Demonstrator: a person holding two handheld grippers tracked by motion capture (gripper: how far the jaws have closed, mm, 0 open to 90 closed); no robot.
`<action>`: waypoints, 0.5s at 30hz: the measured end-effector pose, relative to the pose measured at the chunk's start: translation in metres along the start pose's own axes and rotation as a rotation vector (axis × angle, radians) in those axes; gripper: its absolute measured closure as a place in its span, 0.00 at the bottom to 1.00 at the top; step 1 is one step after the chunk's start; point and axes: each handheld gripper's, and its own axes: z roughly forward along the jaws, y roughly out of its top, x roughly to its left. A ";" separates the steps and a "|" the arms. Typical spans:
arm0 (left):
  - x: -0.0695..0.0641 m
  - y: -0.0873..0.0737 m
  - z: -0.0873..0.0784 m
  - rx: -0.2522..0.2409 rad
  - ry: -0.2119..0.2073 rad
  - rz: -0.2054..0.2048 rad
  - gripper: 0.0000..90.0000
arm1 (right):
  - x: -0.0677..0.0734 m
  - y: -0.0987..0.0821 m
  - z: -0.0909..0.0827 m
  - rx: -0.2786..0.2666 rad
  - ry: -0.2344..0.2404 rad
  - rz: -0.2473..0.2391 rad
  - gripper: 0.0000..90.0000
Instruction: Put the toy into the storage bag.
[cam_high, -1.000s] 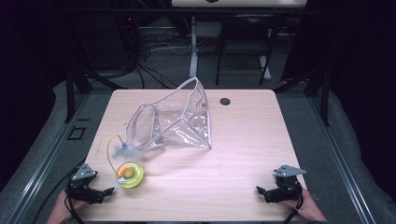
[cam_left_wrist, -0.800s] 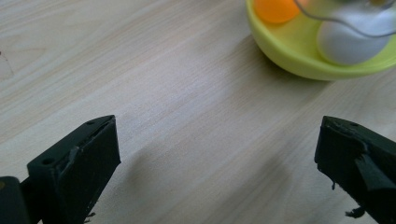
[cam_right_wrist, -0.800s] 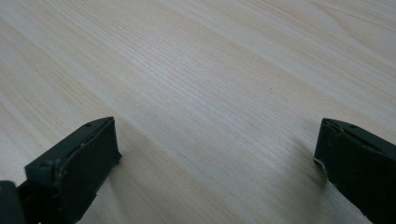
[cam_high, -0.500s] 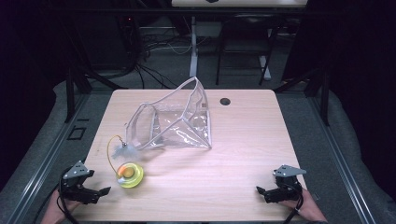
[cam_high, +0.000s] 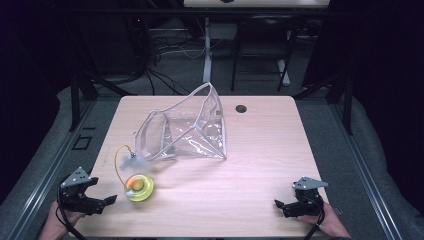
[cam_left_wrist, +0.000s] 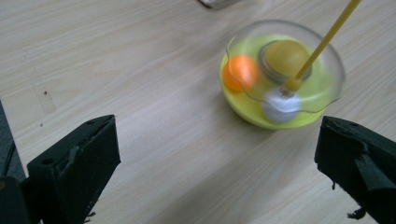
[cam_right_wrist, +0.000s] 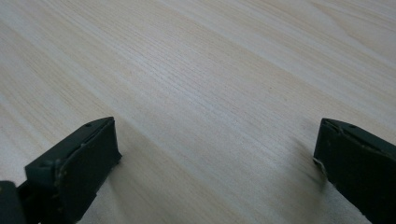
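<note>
While the left tool (cam_high: 102, 201) gapes, the yellow toy (cam_high: 138, 186) sits just beyond.

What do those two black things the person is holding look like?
Each is a black tool: the left tool and the right tool. Both have two chunky, blocky black jaws, a grey three-cornered plate on top, and a black cable trailing back past the person's hand.

Glossy clear plastic toy (cam_left_wrist: 282, 74); matt pale wood-grain table (cam_high: 260, 165); transparent plastic bag (cam_high: 187, 130)
</note>
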 end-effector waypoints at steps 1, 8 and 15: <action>-0.001 0.002 -0.001 -0.002 -0.010 -0.002 0.00 | 0.000 0.000 0.000 0.000 -0.001 0.000 0.00; -0.010 0.011 -0.004 -0.024 -0.008 0.015 0.00 | 0.000 0.000 0.000 0.001 -0.003 -0.001 0.00; -0.022 0.024 -0.003 -0.067 0.003 0.015 0.00 | 0.000 0.000 0.000 0.001 -0.003 0.000 0.00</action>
